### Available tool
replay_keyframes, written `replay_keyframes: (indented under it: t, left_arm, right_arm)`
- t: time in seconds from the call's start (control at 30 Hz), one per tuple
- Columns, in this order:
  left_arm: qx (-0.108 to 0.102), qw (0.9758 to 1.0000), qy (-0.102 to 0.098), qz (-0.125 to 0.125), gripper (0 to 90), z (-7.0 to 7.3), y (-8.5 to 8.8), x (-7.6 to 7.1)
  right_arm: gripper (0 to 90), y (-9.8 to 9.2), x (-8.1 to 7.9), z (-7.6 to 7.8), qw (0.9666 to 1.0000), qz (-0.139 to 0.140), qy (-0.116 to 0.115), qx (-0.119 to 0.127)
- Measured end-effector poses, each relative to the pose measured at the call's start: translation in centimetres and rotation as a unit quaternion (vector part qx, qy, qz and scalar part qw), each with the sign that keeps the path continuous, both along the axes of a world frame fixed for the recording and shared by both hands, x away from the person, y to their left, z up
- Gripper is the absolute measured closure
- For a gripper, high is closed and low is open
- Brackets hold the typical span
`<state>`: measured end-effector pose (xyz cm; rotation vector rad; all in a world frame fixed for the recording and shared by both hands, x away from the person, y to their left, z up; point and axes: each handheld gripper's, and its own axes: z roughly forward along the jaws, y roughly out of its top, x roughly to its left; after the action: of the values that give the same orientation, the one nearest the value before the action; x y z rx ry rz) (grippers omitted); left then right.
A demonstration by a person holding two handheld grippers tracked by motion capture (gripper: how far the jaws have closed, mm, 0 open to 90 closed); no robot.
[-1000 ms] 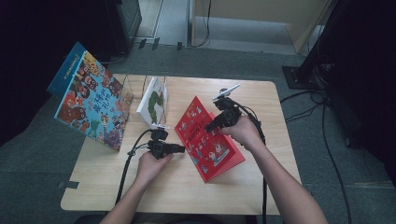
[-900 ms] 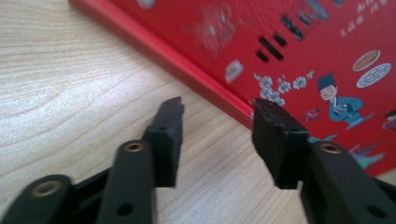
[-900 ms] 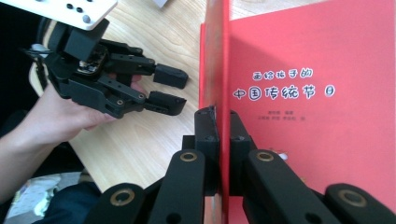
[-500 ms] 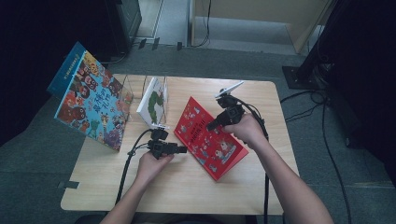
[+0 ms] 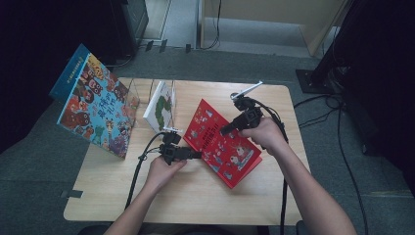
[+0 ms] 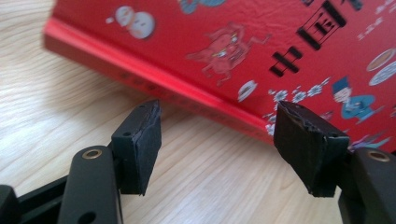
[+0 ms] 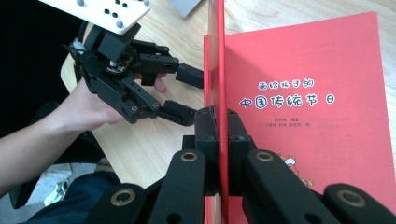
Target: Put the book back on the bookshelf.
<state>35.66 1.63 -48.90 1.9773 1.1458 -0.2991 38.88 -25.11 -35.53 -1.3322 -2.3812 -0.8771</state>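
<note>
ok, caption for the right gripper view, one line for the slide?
Right gripper clamps the raised cover of the red book; open left gripper waits beside it.

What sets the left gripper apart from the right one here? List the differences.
The left gripper has its jaws spread wide, just opened, with nothing between them; the right gripper is clamped on the lifted cover of the red book.
The left gripper sits low at the book's spine edge on the table; the right gripper is raised above the book.
Both have black jaws and trailing cables.
</note>
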Motion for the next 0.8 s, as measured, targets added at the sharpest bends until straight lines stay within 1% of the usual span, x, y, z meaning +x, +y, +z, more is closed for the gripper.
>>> replay_keyframes:
  t: [0.07, 0.17, 0.2, 0.27, 0.33, 0.43, 0.6, 0.73, 0.8]
  left_arm:
    - [-0.002, 1.0, 0.001, -0.003, 32.8, 0.0, 0.0, 0.1]
    - [-0.003, 1.0, 0.008, 0.002, 32.6, 0.0, -0.2, 0.4]
    - [-0.001, 0.9999, 0.011, -0.001, 32.5, 0.0, -0.2, 0.5]
    - [0.002, 0.9999, 0.01, 0.002, 32.5, 0.0, -0.2, 0.6]
    - [-0.004, 1.0, 0.008, 0.003, 30.4, 0.1, -0.1, 0.6]
    - [-0.004, 1.0, 0.005, 0.002, 29.9, 0.3, -0.1, 0.6]
    - [-0.008, 1.0, 0.001, 0.003, 29.1, 0.5, 0.1, 0.8]
    - [-0.002, 1.0, -0.002, 0.0, 28.6, 0.7, 0.1, 0.9]
    - [-0.003, 1.0, -0.004, 0.0, 27.6, 0.8, 0.1, 1.0]
  right_arm:
    - [88.4, -0.1, -0.1, 0.1, 1.0, 0.002, -0.003, 0.001]
    - [88.4, -0.4, -0.1, 0.1, 1.0, 0.002, 0.0, 0.008]
    - [88.4, -0.4, -0.1, 0.0, 0.9999, 0.003, -0.001, 0.01]
    - [88.4, -0.5, -0.1, -0.1, 0.9999, 0.003, -0.001, 0.017]
    - [88.3, -0.6, -0.2, 0.0, 0.9998, 0.004, -0.001, 0.021]
    - [88.3, -0.7, -0.3, 0.1, 0.9997, 0.007, -0.004, 0.024]
    - [88.1, -1.0, -0.5, 0.1, 0.9994, 0.005, -0.011, 0.034]
    - [87.8, -1.2, -0.6, 0.0, 0.9991, 0.007, -0.012, 0.041]
    - [87.8, -1.3, -0.7, 0.0, 0.9988, 0.007, -0.011, 0.046]
